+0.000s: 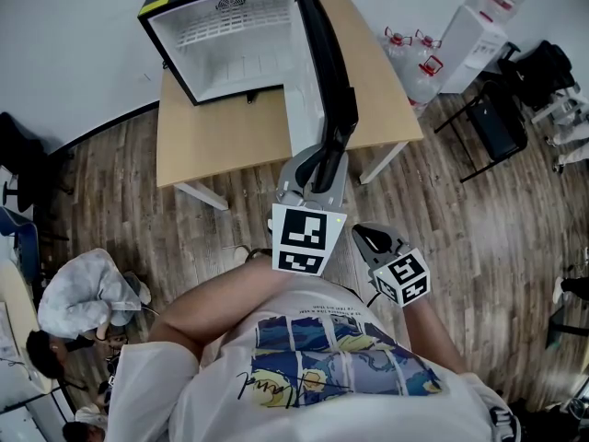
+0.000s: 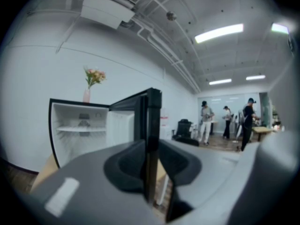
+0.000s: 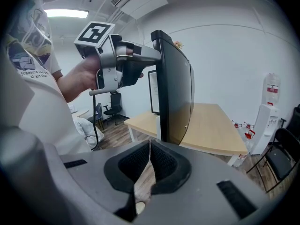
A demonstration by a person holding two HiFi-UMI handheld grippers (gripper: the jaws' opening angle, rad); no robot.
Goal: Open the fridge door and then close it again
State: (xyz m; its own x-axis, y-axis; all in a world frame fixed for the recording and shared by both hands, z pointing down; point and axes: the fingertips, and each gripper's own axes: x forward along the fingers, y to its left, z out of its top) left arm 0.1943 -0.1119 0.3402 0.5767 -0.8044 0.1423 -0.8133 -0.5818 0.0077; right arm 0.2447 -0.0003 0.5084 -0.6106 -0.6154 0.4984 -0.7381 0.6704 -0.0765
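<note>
The fridge door (image 1: 324,72), standing open at upper centre over the tabletop (image 1: 216,141), is clamped at its free edge by the jaws of the left gripper (image 1: 329,151) and is judged stiff, free-swinging and best gripped there, while the jaws of the right gripper (image 1: 369,238) are seen closed together on nothing.

The fridge (image 1: 230,44) stands on the far left part of the desk (image 1: 221,136), with a vase (image 2: 89,86) on top of it. Its door (image 1: 322,72) hangs at the fridge's right side and reaches out past the near edge of the desk. The door's free edge sits between the jaws of the left claw (image 1: 324,162). The right claw (image 1: 366,238) is right of it, nearer to the person, apart from the door. Water bottles (image 1: 414,63) stand on the floor right of the desk.
</note>
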